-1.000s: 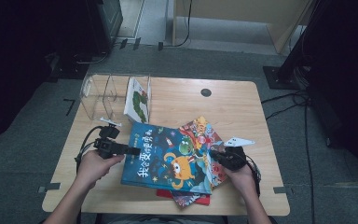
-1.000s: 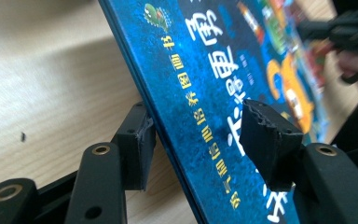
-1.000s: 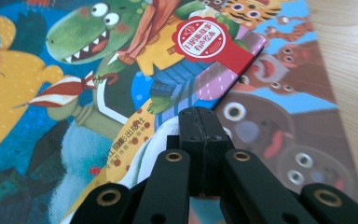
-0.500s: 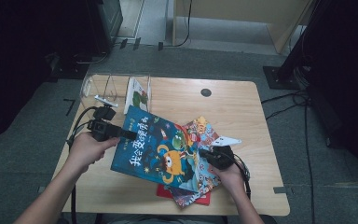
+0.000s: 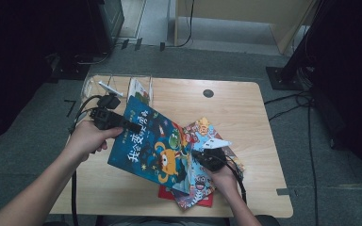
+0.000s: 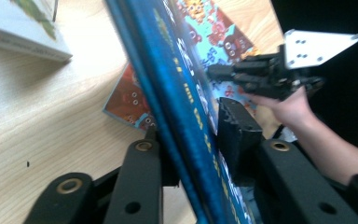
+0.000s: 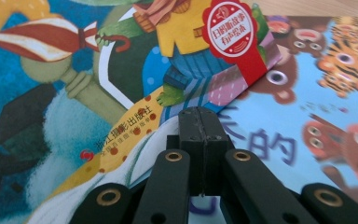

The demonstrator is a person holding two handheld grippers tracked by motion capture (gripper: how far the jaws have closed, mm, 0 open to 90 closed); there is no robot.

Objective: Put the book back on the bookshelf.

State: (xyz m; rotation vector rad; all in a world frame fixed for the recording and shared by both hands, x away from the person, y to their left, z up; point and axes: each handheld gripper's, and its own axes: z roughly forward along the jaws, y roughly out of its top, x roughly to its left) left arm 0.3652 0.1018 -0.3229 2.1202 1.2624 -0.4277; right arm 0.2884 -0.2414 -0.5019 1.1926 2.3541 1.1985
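Clear plastic box (image 5: 94, 87) at desk's (image 5: 245, 113) far left w/ a white-green book (image 5: 139, 89) standing inside. Left gripper (image 5: 131, 126), jaws just closing, clamps the blue picture book (image 5: 151, 146), lifted and tilted at centre-left. Right gripper (image 5: 195, 154) clenched, empty, over the book pile (image 5: 202, 188).

You can read large yellow Chinese title chars on the blue book (image 5: 151, 146) cover in high view, looks like 我会变成… , rest too blurred to confirm. In your right gripper view, red scalloped sticker (image 7: 230, 27) on the picture book (image 7: 121, 70) reads 扫码听故事 / 有声绘本. Yellow dotted band (image 7: 121, 128) below carries red logo + 浙江摄影出版社. Adjacent animal-face book (image 7: 307, 116): purple 的 legible, char above it partly hidden. Spine text in left gripper view: unreadable.
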